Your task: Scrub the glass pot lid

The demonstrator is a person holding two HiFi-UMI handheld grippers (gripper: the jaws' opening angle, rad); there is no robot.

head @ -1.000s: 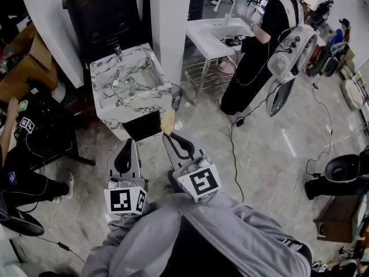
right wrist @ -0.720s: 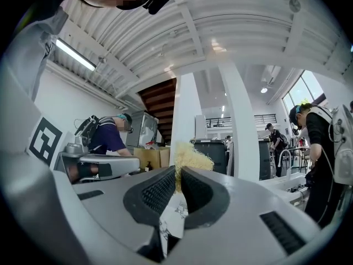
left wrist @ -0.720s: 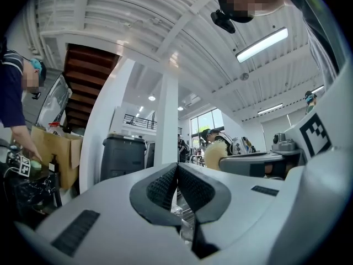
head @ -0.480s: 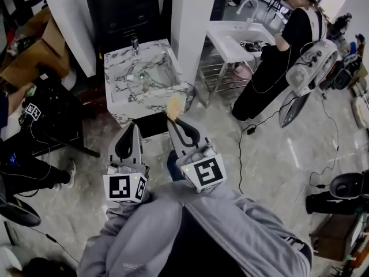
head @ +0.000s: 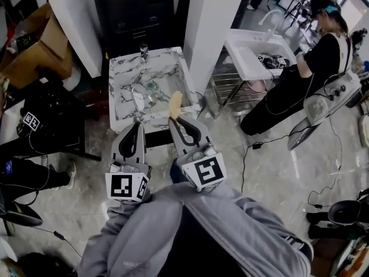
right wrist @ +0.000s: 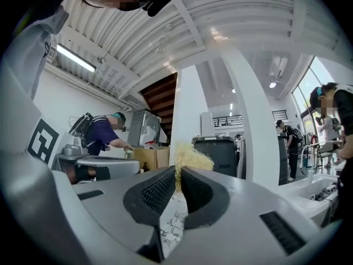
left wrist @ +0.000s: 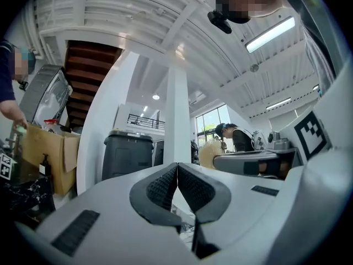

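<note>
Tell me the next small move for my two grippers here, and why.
Probably bring both grippers forward over the marble sink. The right gripper is shut on the yellow scrubber, the left gripper is shut and empty, and both seem only at its near edge, while what looks like the glass lid lies in the basin.

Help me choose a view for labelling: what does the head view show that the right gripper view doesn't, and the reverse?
Only the head view: the basin of the marbled sink from above and the right gripper's marker cube. Only the right gripper view: the ceiling light strip and the ribbed fingers closed on the yellow scrubber, seen close. Both: that scrubber, the left gripper, the white pillar.
</note>
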